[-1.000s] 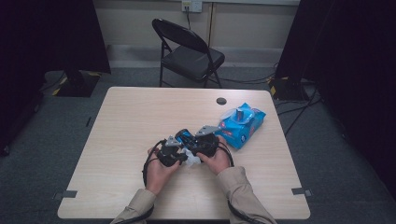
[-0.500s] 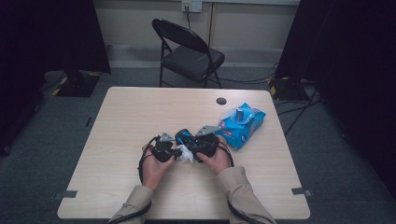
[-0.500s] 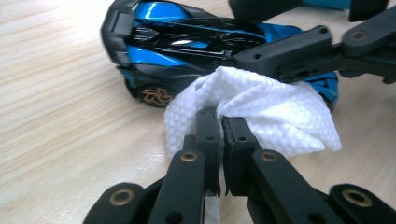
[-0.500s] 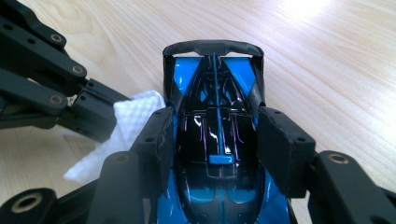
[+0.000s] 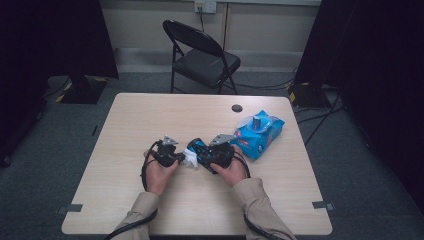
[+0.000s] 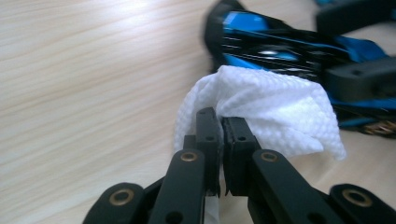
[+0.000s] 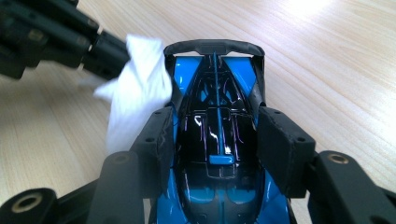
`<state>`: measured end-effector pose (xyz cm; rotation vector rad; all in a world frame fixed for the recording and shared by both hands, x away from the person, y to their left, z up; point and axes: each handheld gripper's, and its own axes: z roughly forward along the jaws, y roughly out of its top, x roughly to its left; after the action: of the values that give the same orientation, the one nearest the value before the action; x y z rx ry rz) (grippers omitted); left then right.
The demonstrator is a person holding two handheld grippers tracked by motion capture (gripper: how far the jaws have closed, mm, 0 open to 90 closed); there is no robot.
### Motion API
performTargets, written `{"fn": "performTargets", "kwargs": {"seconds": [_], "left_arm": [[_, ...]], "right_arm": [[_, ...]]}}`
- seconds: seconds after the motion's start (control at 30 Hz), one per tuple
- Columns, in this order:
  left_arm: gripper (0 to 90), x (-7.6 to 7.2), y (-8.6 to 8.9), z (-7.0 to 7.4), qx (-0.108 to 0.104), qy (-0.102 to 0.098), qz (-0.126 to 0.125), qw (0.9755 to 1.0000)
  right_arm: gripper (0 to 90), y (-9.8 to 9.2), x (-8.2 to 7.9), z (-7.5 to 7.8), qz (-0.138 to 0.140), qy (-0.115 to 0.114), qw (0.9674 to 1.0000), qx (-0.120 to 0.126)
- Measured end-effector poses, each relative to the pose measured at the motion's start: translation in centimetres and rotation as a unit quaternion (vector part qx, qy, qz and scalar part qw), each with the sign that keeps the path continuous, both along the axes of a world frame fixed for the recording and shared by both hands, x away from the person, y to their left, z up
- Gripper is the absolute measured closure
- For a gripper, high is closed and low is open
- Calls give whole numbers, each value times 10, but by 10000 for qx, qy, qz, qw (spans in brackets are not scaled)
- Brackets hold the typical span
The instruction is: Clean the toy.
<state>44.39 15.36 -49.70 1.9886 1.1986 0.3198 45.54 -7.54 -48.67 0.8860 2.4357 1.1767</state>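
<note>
Toy car (image 7: 217,140) — blue and black, a racing model — sat clamped between the pads of the right claw (image 7: 217,144), low over the middle of the desk (image 5: 150,115). Left claw (image 6: 220,154) was clenched on a white wipe (image 6: 261,112), its jaws nearly meeting on the cloth. Wipe was bunched and pressed against the car's side near the rear wing. Both claws met close together in front of the person, noses turned toward each other. Blue pack of wipes (image 5: 260,135) lay just beyond the right hand (image 5: 231,170) — lid flap up. Folding chair (image 5: 202,57) stood behind the desk.
</note>
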Motion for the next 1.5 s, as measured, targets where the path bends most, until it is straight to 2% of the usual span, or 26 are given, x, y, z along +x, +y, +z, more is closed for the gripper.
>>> {"fn": "performTargets", "kwargs": {"seconds": [0.17, 0.37, 0.5, 0.7, 0.93, 1.0, 1.03, 1.07, 1.1, 1.13, 1.17, 1.23, 1.5], "left_arm": [[863, 7, 13, -1, -35, 7, 274, 9996], [863, 6, 28, 0, -76, -19, 525, 9986], [864, 3, 37, 2, -116, -59, 540, 9985], [864, -6, 51, 10, -300, -207, 612, 9975], [864, -23, 37, 15, -324, -314, 239, 9987], [864, -28, 32, 14, -357, -307, 106, 9988], [864, -33, 26, 14, -413, -299, -45, 9987], [865, -33, 26, 14, -413, -299, -45, 9987], [865, -38, 21, 15, -455, -292, -182, 9984], [865, -38, 21, 15, -455, -292, -182, 9984], [865, -40, 19, 16, -407, -252, -299, 9984], [864, -46, 9, 15, -354, -210, -544, 9977], [865, -55, -19, 3, -341, -75, -945, 9949]], "right_arm": [[475, 0, 0, 0, -5, -2, 10000, 9], [474, -1, 0, -1, -2, -17, 10000, 36], [475, -1, 0, -1, -3, -14, 10000, 42], [475, -1, 0, -1, 6, -15, 10000, 58], [474, 1, 0, 0, -10, -1, 10000, 4], [474, 1, 0, 0, -11, -17, 10000, -20], [474, 1, 0, 0, -11, -13, 10000, -15], [474, 1, 0, 0, -11, -13, 10000, -15], [474, 1, 0, 0, -19, 10, 10000, 4], [474, 1, 0, 0, -19, 10, 10000, 4], [474, 1, 0, 0, -18, 14, 10000, -5], [474, 1, 1, 0, -18, 16, 10000, -7], [474, 2, 1, 1, -15, 27, 10000, -40]]}}
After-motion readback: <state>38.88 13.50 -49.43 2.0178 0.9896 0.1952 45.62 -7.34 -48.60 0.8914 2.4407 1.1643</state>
